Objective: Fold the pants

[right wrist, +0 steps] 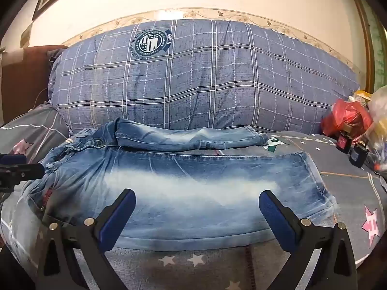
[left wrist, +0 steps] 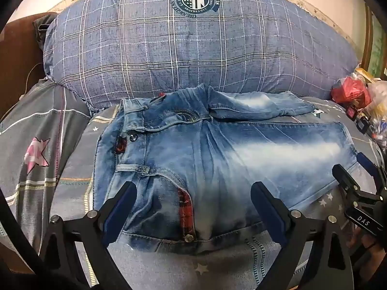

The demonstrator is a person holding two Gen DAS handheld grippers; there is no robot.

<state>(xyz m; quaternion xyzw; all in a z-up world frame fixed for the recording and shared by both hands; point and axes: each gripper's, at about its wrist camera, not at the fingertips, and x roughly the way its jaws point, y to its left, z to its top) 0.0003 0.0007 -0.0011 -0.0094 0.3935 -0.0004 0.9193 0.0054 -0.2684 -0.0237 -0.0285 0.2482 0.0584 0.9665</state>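
Note:
Faded blue jeans (left wrist: 241,159) lie flat on the bed, waistband to the left, legs running right. The near leg is folded back short; the far leg (left wrist: 261,105) lies bunched by the pillow. My left gripper (left wrist: 193,193) is open and empty, just above the near waist and the red plaid pocket trim (left wrist: 186,207). My right gripper (right wrist: 197,201) is open and empty over the near edge of the folded leg (right wrist: 193,183). It also shows at the right edge of the left wrist view (left wrist: 350,166). The left gripper's tip (right wrist: 14,166) shows at the left edge of the right wrist view.
A big blue plaid pillow (left wrist: 193,48) stands close behind the jeans. The grey star-print bedsheet (left wrist: 48,145) surrounds them. Red and clear plastic bags (right wrist: 348,118) and small boxes (right wrist: 358,154) clutter the far right. A brown headboard (left wrist: 17,48) is at the left.

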